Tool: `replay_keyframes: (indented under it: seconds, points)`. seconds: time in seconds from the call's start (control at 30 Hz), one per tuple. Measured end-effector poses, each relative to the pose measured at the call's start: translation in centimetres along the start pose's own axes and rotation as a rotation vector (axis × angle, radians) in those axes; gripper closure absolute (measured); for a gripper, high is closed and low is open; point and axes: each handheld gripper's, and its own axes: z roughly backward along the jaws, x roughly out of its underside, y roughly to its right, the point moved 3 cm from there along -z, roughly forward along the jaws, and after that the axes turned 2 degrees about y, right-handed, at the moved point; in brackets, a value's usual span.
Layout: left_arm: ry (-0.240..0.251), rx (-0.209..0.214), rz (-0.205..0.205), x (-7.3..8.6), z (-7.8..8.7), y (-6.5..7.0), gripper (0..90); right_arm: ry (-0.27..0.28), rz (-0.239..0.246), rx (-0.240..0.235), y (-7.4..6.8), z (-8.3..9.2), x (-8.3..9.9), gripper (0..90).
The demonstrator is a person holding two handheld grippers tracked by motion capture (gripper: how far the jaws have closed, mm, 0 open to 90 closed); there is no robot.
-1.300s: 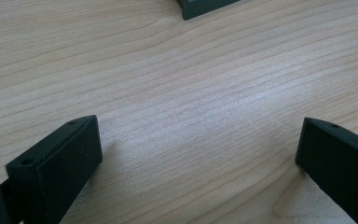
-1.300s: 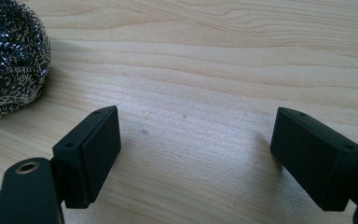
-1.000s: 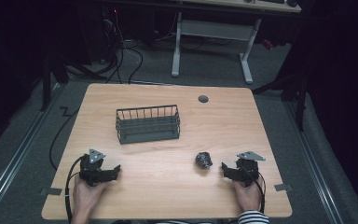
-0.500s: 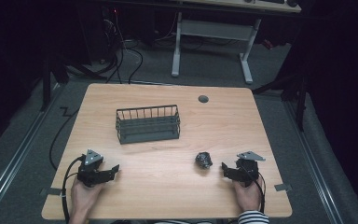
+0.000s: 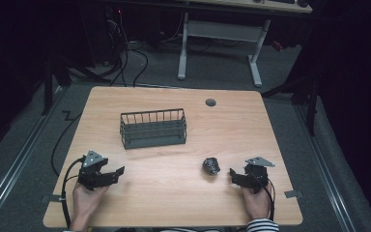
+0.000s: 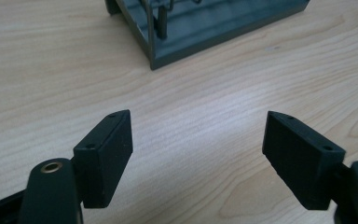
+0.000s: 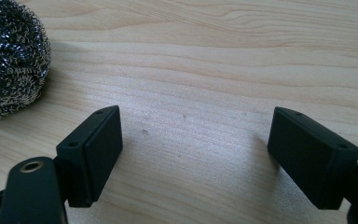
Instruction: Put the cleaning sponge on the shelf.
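Note:
A ball of steel wool (image 5: 211, 166) lies on the wooden table (image 5: 174, 203), right of centre. In the right gripper view the steel wool (image 7: 9, 56) sits at the upper left, beyond the jaws and apart from them. My right gripper (image 5: 234, 175) rests near the front right, open and holding nothing, as the right gripper view (image 7: 193, 154) confirms. A dark wire basket (image 5: 153, 127) stands left of centre; its corner (image 6: 205, 28) shows ahead in the left gripper view. My left gripper (image 5: 116, 173) lies at the front left, open and bare (image 6: 198, 154).
A round grey grommet (image 5: 210, 102) sits in the table near its far edge. Cables trail off the left side onto the floor. A white desk frame (image 5: 222, 34) stands behind the table. Bare wood lies between the two grippers.

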Motion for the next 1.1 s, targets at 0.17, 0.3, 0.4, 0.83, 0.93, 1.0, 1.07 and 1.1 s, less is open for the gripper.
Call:
replay_keyframes:
  seconds: [0.17,0.3,0.4,0.83,0.93,1.0,1.07,1.1]
  points:
    - [0.019,0.021,0.011,-1.2,0.5,-0.1,24.7,0.001,0.002,0.001,0.0,0.0,0.0,18.1]
    - [0.026,0.028,0.015,-2.2,0.9,-0.4,24.7,0.001,0.001,0.001,0.0,0.0,0.0,18.3]
    - [0.028,0.036,0.02,-3.0,1.0,-0.6,25.1,0.001,0.002,0.001,0.0,0.0,0.0,18.4]
    - [0.054,0.067,0.023,-6.1,0.8,-1.2,29.4,0.002,0.004,-0.001,0.0,0.0,0.0,18.7]
    - [0.056,0.066,0.024,-6.7,0.7,-1.5,29.3,0.001,0.004,-0.001,0.0,0.0,0.0,18.7]
    - [0.05,0.064,0.02,-6.9,0.6,-1.6,29.2,0.001,0.004,-0.001,0.0,0.0,0.0,18.7]
    - [0.037,0.057,0.014,-7.5,0.3,-1.7,29.2,0.001,0.004,-0.004,-0.1,0.1,0.0,18.7]
    - [0.038,0.06,0.019,-7.8,0.2,-1.8,29.1,0.001,0.005,-0.005,-0.1,0.1,0.1,18.7]
